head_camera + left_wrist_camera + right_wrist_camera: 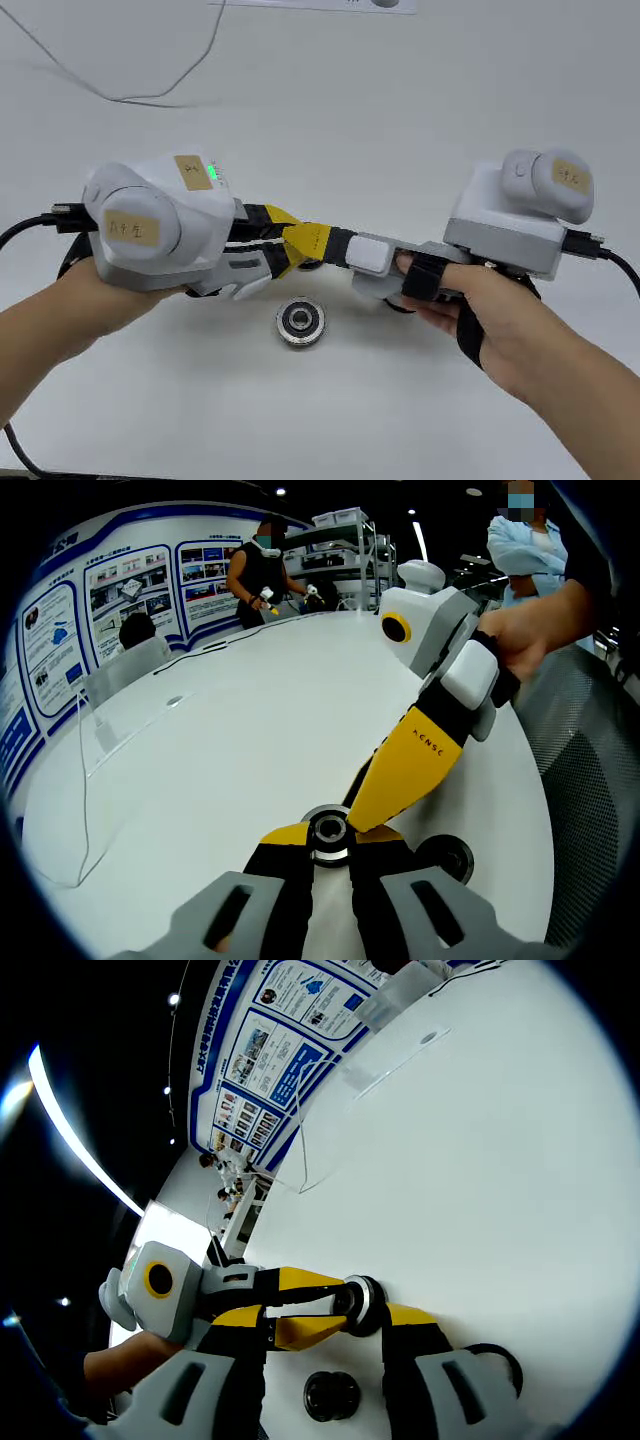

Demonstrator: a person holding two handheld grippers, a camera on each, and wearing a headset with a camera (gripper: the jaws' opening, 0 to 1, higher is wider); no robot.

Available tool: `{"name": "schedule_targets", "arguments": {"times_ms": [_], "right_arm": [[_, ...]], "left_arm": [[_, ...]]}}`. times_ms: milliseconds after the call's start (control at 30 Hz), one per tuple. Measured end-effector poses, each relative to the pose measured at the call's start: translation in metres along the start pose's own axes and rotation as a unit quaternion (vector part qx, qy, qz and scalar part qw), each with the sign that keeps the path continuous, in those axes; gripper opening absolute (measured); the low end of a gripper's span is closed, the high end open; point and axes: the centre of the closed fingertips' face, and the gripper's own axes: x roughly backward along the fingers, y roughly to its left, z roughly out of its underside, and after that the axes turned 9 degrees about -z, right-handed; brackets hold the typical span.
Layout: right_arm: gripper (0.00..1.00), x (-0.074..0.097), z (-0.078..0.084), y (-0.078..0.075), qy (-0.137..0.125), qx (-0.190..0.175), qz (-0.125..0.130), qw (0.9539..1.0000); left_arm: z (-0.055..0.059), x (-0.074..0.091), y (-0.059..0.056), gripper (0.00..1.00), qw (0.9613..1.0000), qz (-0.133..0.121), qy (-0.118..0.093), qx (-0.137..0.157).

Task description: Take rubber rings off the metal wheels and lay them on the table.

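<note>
Clamping a metal wheel (330,832) between narrowed left gripper (332,846) jaws, with right gripper (362,1322) jaws set close either side of it, contact not discernible.

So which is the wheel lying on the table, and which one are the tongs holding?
wheel on the table (300,322), head view, on its dark hub.
held wheel (329,832), left gripper view, on its round centre.
</note>
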Motion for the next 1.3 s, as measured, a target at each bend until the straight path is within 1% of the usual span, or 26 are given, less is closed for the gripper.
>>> {"name": "schedule_targets", "arguments": {"times_ms": [233, 267, 300, 400, 533, 667, 867, 967, 1033, 1100, 1300], "right_arm": [[0.48, 0.001, -0.001, 0.004, -0.001, -0.005, -0.007, 1.0000], [0.46, 0.002, 0.003, 0.008, 0.010, -0.015, -0.017, 0.9997], [0.45, 0.001, 0.002, 0.004, 0.006, -0.009, -0.009, 0.9999], [0.45, -0.001, 0.005, 0.004, 0.005, -0.007, -0.009, 0.9999], [0.46, -0.004, 0.004, 0.004, 0.000, -0.009, -0.009, 0.9999], [0.46, -0.003, -0.004, 0.001, -0.014, -0.012, -0.010, 0.9998], [0.45, -0.002, -0.006, 0.001, -0.013, -0.008, -0.012, 0.9998], [0.46, -0.002, -0.004, -0.001, -0.008, -0.001, -0.006, 0.9999], [0.46, -0.003, -0.002, -0.003, -0.003, -0.005, -0.005, 1.0000], [0.48, -0.003, -0.001, -0.002, -0.004, -0.005, -0.005, 1.0000], [0.49, -0.003, -0.002, -0.001, -0.005, -0.009, -0.007, 0.9999]], "left_arm": [[0.000, 0.000, 0.000, 0.13, 1.0000, 0.000, 0.000, 0.000], [0.000, 0.000, 0.000, 0.13, 1.0000, 0.000, 0.000, 0.000], [0.000, 0.000, 0.000, 0.13, 1.0000, 0.000, 0.000, 0.000], [0.000, 0.000, 0.000, 0.13, 1.0000, 0.000, 0.000, 0.000], [-0.001, 0.000, 0.001, 0.13, 1.0000, -0.001, 0.001, 0.000], [-0.001, 0.000, 0.001, 0.13, 1.0000, -0.001, 0.001, 0.000], [-0.001, 0.000, 0.001, 0.13, 1.0000, -0.001, 0.001, 0.001], [0.000, 0.000, 0.001, 0.13, 1.0000, -0.001, 0.001, 0.001], [0.000, 0.000, 0.001, 0.13, 1.0000, -0.002, 0.001, 0.001], [0.000, 0.000, 0.001, 0.13, 1.0000, -0.002, 0.000, 0.001], [0.000, 0.000, 0.001, 0.13, 1.0000, -0.002, 0.000, 0.000]]}}
